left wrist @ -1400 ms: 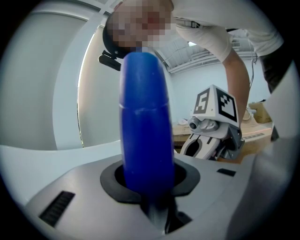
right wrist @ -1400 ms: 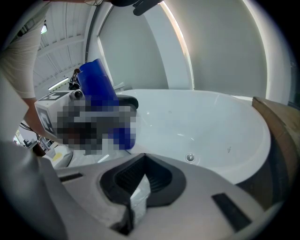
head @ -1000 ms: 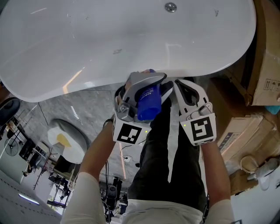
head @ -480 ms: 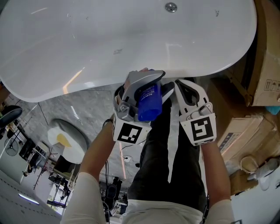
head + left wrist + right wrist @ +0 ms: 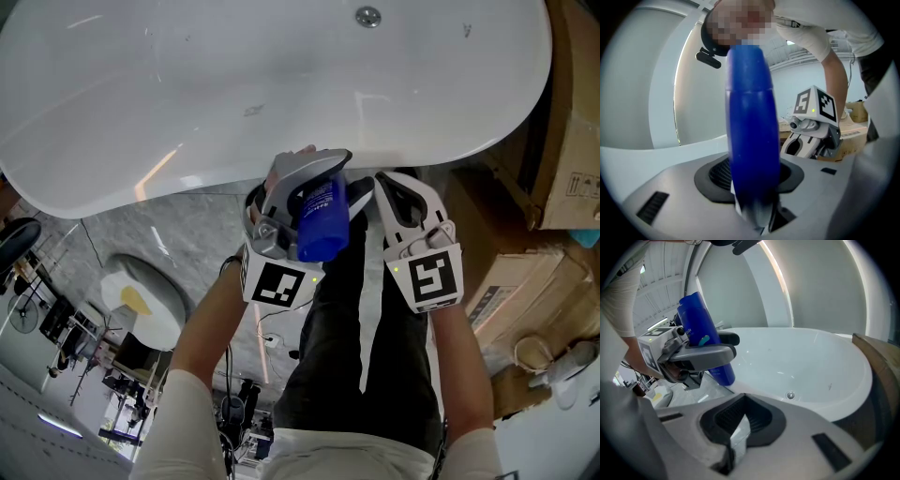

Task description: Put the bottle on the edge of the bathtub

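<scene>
Bottle [image 5: 321, 217]: blue, at the near rim of the bathtub [image 5: 187, 178], between your left jaws; its base is hidden, so contact with the rim is unclear.
Left gripper [image 5: 314, 183]: your jaws are opening, with the bottle between them.
Right gripper [image 5: 398, 187]: jaws together, empty, just beside the bottle.
Bathtub: white; its ends are cut off.

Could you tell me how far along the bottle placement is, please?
Done: the blue bottle is at the bathtub rim. In hand: the left claw is opening, bottle between its jaws. Left: confirm it stands there, then withdraw; the right claw is shut, empty.
</scene>
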### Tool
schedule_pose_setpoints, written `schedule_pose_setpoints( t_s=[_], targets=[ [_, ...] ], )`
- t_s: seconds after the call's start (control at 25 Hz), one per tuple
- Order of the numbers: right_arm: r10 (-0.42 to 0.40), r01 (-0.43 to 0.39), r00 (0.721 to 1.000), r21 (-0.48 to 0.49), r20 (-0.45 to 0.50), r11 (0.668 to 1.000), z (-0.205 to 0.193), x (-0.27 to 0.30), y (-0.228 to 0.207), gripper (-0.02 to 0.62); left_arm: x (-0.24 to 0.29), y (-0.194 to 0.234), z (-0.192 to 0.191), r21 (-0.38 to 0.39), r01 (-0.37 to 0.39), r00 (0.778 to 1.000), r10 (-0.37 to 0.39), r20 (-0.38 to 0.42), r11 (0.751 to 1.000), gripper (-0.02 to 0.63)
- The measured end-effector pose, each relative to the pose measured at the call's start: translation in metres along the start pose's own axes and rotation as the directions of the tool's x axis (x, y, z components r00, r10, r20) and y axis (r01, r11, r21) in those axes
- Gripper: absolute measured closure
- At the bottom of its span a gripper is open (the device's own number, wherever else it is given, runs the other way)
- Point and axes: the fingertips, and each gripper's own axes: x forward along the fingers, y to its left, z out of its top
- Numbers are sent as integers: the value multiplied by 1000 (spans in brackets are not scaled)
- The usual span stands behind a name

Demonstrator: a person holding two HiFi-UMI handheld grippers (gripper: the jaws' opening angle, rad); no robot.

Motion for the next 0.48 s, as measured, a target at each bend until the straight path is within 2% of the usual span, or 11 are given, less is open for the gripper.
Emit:
schedule_pose_setpoints(
  t_s=[0.48],
  targets=[
    [0, 0, 1000, 3, -1, 1000, -3, -1, 0, 594, -2, -1, -5, 3, -12, 1000, 12, -12, 1000, 410]
  ],
)
